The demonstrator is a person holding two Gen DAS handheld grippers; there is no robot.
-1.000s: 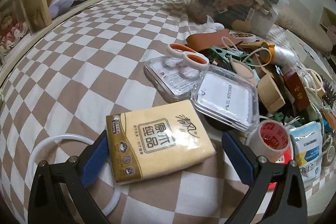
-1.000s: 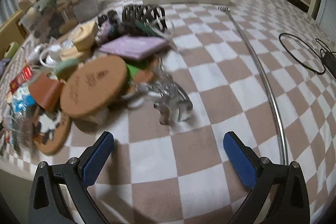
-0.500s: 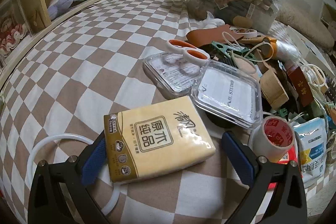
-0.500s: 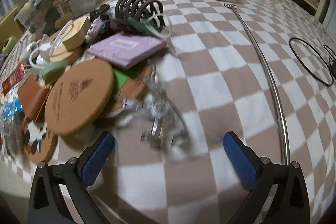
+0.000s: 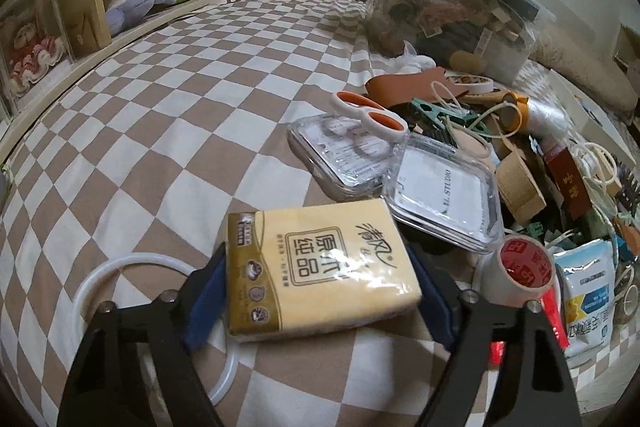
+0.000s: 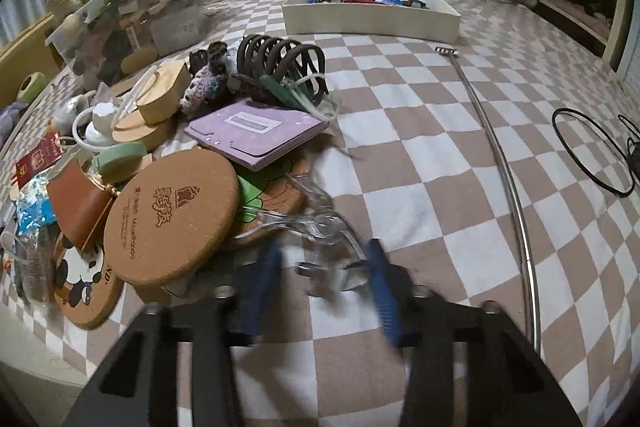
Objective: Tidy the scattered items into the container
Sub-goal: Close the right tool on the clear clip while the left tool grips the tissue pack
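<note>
The yellow tissue pack (image 5: 320, 267) is lying on the checked bedspread (image 5: 180, 115) at the near edge of the clutter, and the left gripper (image 5: 320, 291) is closing on it, its blue pads (image 5: 208, 291) now sitting right against the pack's two short sides, where a second ago they were standing wide and clear of it. A white ring (image 5: 120, 267) is lying partly under the pack on the left, and a red-printed tape roll (image 5: 520, 267) is standing just beside it on the right, with two clear plastic cases (image 5: 440, 195) and orange-handled scissors (image 5: 368, 111) beyond. Only the right wrist view is showing the clear plastic clip (image 6: 320, 227), which is lying at the near right edge of the pile beside a round cork coaster (image 6: 172, 219); the right gripper (image 6: 320, 283) is closing around it, fingers much nearer together than a second ago, though blur is hiding whether the pads are pressing on it yet. That view alone is also showing the white tray (image 6: 372, 15) far across the bed, already holding small items, and a long metal rod (image 6: 508, 167) lying to the right. The clear storage box (image 5: 452, 23) is standing at the far end of the pile.
</note>
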